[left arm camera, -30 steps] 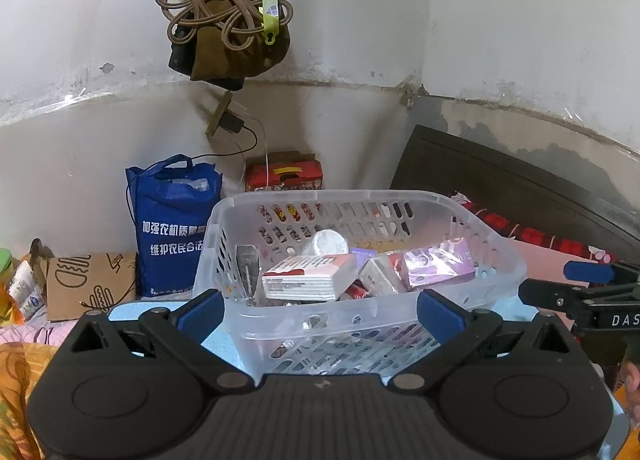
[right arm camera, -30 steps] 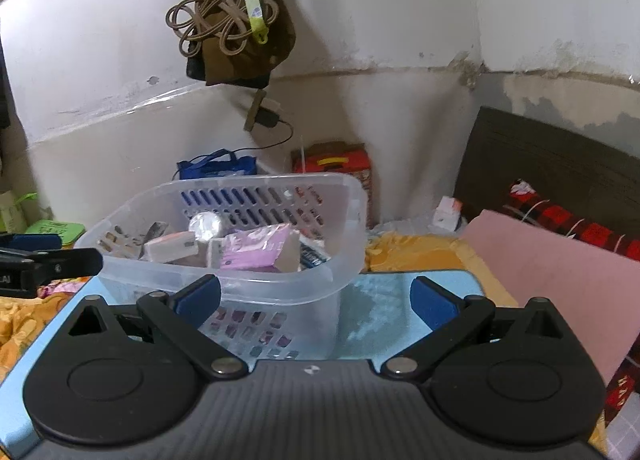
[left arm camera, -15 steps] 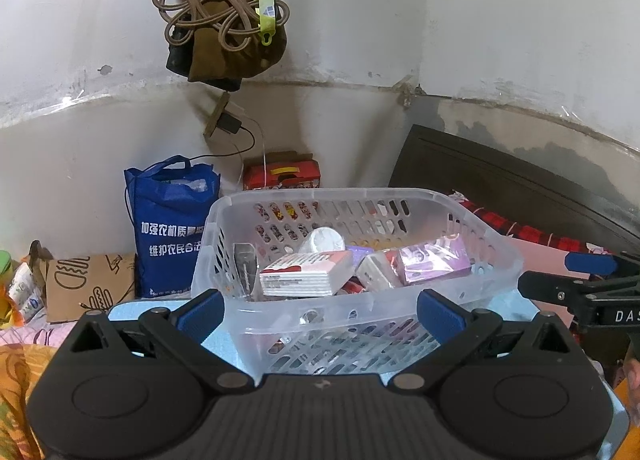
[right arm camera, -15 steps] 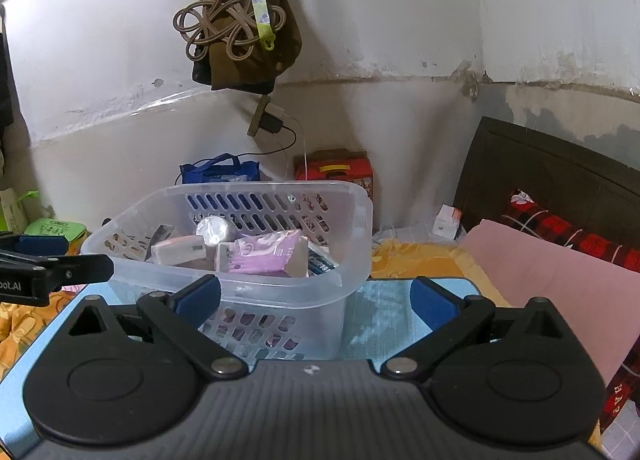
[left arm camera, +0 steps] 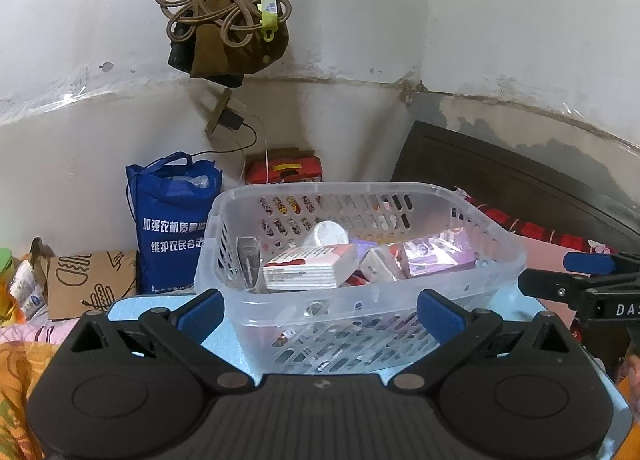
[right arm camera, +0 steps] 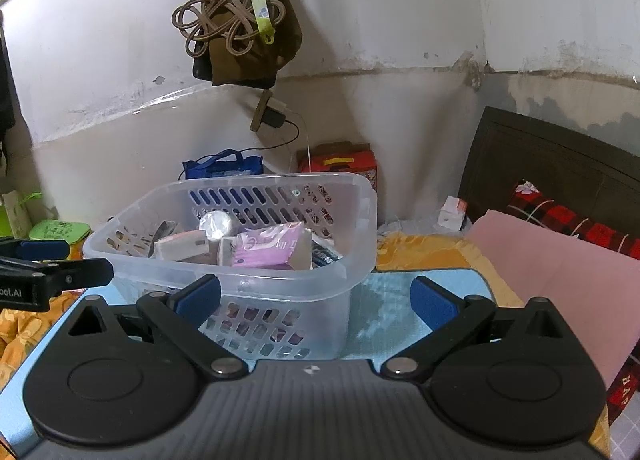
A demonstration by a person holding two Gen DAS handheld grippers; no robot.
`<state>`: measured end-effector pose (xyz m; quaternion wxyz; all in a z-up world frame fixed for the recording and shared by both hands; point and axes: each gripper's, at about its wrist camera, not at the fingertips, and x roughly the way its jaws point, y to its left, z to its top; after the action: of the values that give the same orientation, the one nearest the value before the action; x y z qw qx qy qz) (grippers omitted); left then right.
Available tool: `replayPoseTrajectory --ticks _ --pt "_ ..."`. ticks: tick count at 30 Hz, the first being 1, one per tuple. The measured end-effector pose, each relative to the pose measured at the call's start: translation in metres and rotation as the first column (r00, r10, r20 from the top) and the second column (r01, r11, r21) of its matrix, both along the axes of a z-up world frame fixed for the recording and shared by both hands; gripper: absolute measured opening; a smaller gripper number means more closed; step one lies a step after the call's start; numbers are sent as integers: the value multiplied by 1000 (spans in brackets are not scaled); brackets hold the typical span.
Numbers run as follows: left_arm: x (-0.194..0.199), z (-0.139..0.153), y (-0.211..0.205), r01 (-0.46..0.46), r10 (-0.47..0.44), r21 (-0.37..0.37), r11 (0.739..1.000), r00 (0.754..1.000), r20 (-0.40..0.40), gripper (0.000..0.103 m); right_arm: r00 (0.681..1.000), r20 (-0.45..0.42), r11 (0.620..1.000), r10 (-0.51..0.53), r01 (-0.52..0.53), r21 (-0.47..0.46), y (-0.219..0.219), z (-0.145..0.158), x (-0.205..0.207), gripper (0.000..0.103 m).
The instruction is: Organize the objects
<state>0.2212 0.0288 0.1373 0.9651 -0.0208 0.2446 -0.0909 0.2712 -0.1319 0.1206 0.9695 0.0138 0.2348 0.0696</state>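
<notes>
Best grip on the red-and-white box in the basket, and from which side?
Take the red-and-white box across its thin stacked edges, coming from above. It lies flat on top of the pile, and the basket walls block a side approach. Both grippers are open and empty.

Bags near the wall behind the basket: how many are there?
1 that I can tell: a blue bag with white lettering stands on the floor against the wall, behind and left of the clear basket. Others may be hidden behind the basket.
</notes>
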Motion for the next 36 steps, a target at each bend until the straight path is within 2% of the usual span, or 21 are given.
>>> replayPoseTrajectory --ticks 19,36 --pt "0 0 -5 2 -2 5 1000 1000 1 103 1000 16 1000 -10 10 -17 5 -1 0 103" --pt "3 1 -13 -22 21 46 999 999 31 103 1000 10 1000 -18 18 -14 2 -5 3 103"
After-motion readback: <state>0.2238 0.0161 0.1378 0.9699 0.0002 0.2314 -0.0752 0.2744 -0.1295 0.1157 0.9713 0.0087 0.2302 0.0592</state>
